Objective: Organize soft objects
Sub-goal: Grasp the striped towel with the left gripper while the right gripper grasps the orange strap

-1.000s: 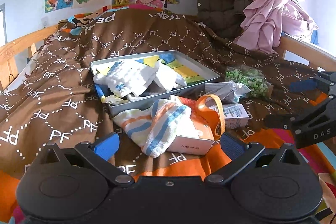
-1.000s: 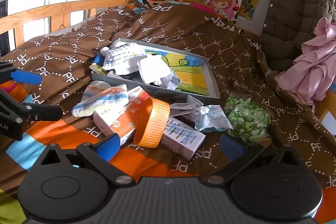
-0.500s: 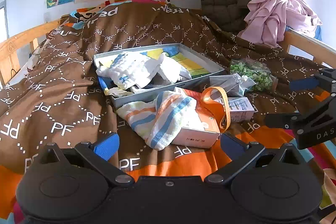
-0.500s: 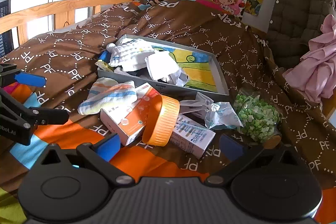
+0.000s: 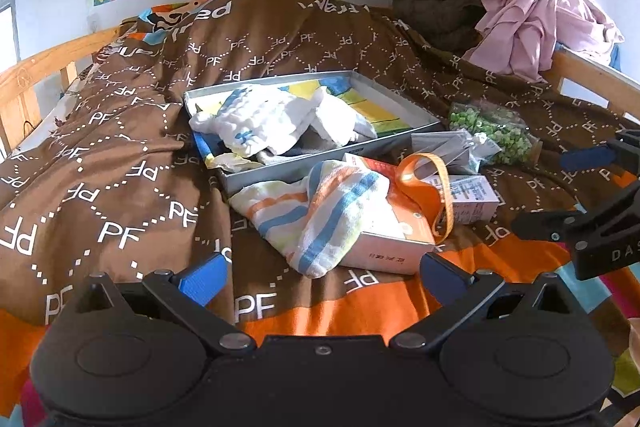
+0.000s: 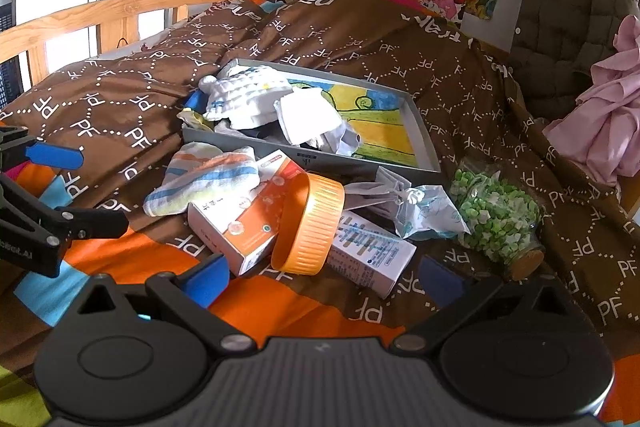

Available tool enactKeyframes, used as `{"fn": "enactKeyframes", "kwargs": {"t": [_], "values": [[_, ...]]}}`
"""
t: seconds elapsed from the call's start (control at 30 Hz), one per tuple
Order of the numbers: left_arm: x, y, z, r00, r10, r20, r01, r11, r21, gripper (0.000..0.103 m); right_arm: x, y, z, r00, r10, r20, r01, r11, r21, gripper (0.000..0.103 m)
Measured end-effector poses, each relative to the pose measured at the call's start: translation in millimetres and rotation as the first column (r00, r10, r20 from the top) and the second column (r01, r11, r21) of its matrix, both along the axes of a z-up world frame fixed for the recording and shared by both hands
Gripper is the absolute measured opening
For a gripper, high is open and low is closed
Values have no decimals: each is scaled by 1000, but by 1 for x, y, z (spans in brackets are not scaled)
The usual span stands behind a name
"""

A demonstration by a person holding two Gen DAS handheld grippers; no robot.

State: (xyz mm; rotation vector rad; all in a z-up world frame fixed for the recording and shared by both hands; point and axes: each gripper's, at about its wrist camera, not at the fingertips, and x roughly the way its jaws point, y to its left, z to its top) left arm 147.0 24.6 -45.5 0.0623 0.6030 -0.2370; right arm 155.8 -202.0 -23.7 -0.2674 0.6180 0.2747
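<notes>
1. Over the last second I have brought both grippers closer to the clutter on the bed; the striped cloth point(image 5: 316, 211) looms larger in the left wrist view than it did a moment ago, and the tray point(image 5: 404, 99) sits lower in that view.
2. The left gripper point(image 5: 320, 269) has its fingers spread wide with nothing between them. Its blue pads frame the near end of the striped cloth, though I judge they are not yet touching it.
3. The right gripper point(image 6: 320, 273) is also spread and empty, pointed at the orange lid point(image 6: 310, 225) and the two small cartons beside it.
4. Nothing on the bed has shifted. The striped cloth lies outside the tray, just in front of its near wall, draped partly over the orange box point(image 5: 394, 223). The white knitted piece point(image 5: 256, 119) and other white cloths already lie inside the tray.
5. So I read the approach as nearly done and the grasp as next: the striped cloth looks like the one soft thing left outside.
6. My worry is the drape. Closing low could catch the box edge along with the fabric, so I would pinch the loose end nearest me.
</notes>
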Motion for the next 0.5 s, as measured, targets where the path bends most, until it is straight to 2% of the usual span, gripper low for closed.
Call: {"fn": "enactKeyframes", "kwargs": {"t": [0.4, 0.5], "values": [[20, 2, -9, 999, 18, -31, -18, 1000, -3, 102, 10, -1, -8, 1000, 3, 2, -3, 1000, 0, 103], [29, 2, -10, 999, 23, -33, -24, 1000, -8, 102, 15, -3, -8, 999, 36, 16, -37, 999, 15, 103]]}}
